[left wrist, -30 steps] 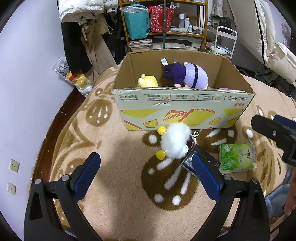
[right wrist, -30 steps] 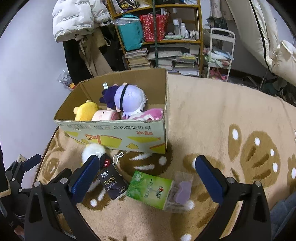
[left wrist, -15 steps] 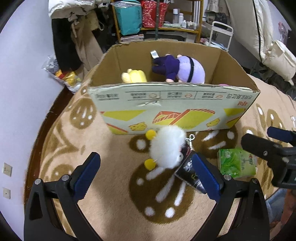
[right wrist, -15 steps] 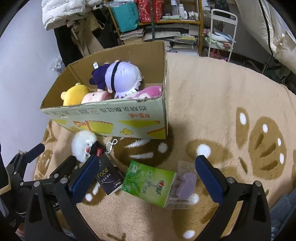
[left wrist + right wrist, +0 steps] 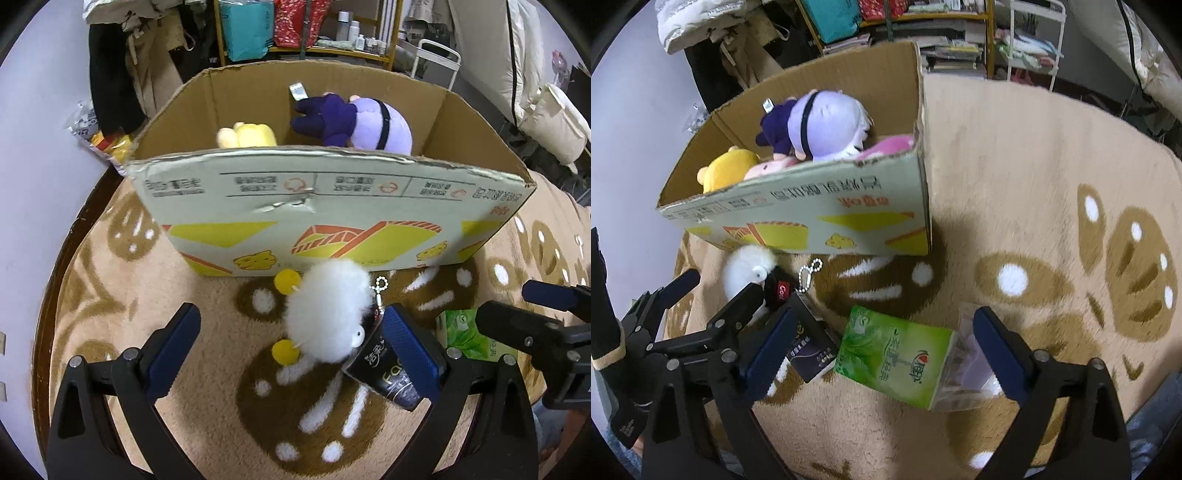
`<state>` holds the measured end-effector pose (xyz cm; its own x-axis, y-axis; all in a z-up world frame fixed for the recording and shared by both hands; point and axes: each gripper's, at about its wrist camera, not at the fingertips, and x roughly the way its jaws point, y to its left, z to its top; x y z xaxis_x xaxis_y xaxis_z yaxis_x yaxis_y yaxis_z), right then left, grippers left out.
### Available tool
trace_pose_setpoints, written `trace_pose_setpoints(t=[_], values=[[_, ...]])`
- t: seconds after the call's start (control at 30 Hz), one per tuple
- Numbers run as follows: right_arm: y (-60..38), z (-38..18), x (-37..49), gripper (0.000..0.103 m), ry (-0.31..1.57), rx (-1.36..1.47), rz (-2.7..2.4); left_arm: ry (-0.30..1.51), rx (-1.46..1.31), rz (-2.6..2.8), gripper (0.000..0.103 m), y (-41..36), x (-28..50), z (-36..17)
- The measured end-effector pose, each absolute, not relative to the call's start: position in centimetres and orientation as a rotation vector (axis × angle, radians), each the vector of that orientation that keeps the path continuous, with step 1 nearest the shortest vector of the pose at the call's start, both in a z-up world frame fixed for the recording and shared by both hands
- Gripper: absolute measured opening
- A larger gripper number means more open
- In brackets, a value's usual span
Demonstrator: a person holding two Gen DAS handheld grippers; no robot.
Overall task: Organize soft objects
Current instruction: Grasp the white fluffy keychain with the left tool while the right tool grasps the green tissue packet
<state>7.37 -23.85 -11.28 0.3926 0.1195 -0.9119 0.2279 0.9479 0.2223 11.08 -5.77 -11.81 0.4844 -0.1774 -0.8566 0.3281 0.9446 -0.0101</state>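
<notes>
A white fluffy plush [image 5: 328,314] with yellow pom-poms lies on the rug against the cardboard box [image 5: 332,206]; it also shows in the right wrist view [image 5: 746,269]. My left gripper [image 5: 291,350] is open, its blue pads either side of the plush. My right gripper [image 5: 882,350] is open over a green tissue pack [image 5: 897,354]. A black tissue pack [image 5: 384,373] lies between plush and green pack [image 5: 465,332]. The box [image 5: 812,206] holds a purple plush [image 5: 820,125], a yellow plush [image 5: 727,170] and a pink plush [image 5: 890,144].
A clear packet with something purple [image 5: 967,365] lies beside the green pack. A ball chain [image 5: 809,273] trails from the black keychain. Shelves with bags and books [image 5: 295,29] stand behind the box. The patterned rug [image 5: 1052,184] stretches right.
Both grippers have moved forward and down toward the rug. The left now straddles the white plush; the right hovers over the green tissue pack. Both stay open.
</notes>
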Motion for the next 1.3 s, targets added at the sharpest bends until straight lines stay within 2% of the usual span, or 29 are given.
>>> trace_pose_setpoints(t=[0.17, 0.23, 0.33, 0.4, 0.47, 0.5, 0.53, 0.93, 1.0, 1.07, 1.3], values=[[-24.4, -12.0, 7.5, 0.099, 1.197, 0.413, -0.052, 1.031, 0.192, -0.327, 0.098, -6.6, 10.9, -12.6], [-24.4, -12.3, 7.6, 0.088, 1.208, 0.407, -0.055, 1.030, 0.202, -0.328, 0.098, -6.9, 10.7, -12.8], [-24.5, -12.8, 7.7, 0.084, 1.224, 0.401, -0.059, 1.029, 0.204, -0.333, 0.095, -7.1, 10.6, -12.9], [-24.5, -13.0, 7.8, 0.084, 1.237, 0.402, -0.057, 1.033, 0.205, -0.341, 0.089, -7.2, 10.5, -13.1], [-24.3, -13.2, 8.0, 0.084, 1.250, 0.398, -0.056, 1.029, 0.209, -0.338, 0.088, -7.4, 10.6, -13.2], [-24.3, -13.4, 8.0, 0.084, 1.256, 0.399, -0.056, 1.021, 0.216, -0.330, 0.082, -7.4, 10.5, -13.2], [-24.3, -13.5, 8.1, 0.084, 1.260, 0.402, -0.056, 1.009, 0.220, -0.323, 0.081, -7.4, 10.6, -13.2], [-24.8, -14.2, 8.4, 0.084, 1.293, 0.397, -0.056, 1.009, 0.188, -0.356, 0.075, -6.7, 11.5, -13.5], [-24.7, -14.2, 8.5, 0.084, 1.298, 0.389, -0.054, 1.019, 0.173, -0.379, 0.065, -6.9, 11.5, -13.6], [-24.5, -14.2, 8.5, 0.084, 1.301, 0.375, -0.053, 1.036, 0.151, -0.401, 0.061, -7.0, 11.4, -13.9], [-22.7, -15.0, 8.7, 0.084, 1.314, 0.317, -0.047, 1.037, 0.122, -0.425, 0.051, -6.9, 11.5, -14.0]])
